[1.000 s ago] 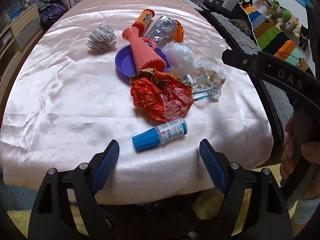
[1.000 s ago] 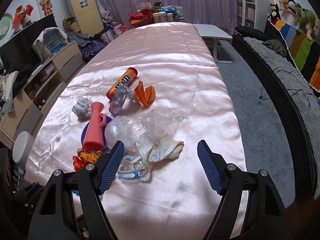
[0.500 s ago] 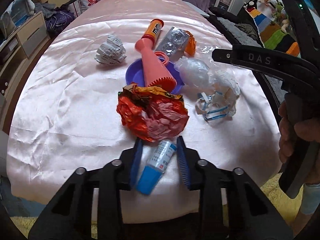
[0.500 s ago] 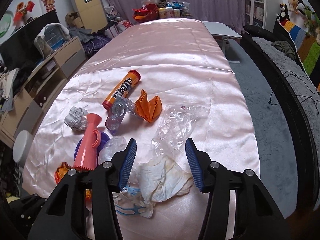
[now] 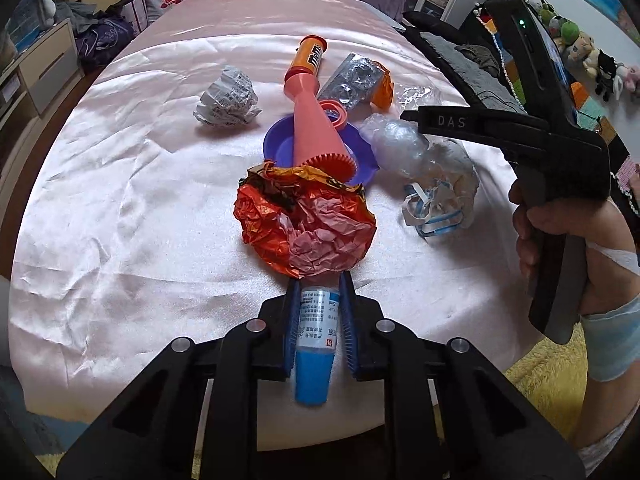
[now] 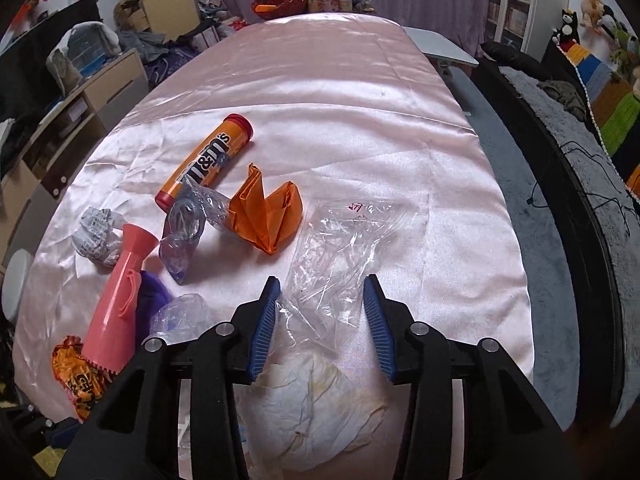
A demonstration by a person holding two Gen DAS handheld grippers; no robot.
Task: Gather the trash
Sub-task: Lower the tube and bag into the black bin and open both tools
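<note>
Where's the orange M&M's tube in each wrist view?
Left wrist: M&M's tube at top centre, lying behind the narrow end of the pink cone.
Right wrist: M&M's tube left of centre, upper middle, lying diagonally beside the orange folded paper.
Shared landmark: the pink cone, at lower left in the right wrist view.

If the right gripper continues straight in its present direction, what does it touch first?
Probably the clear plastic bag lying between and ahead of the right gripper fingertips; depth is unclear.
</note>
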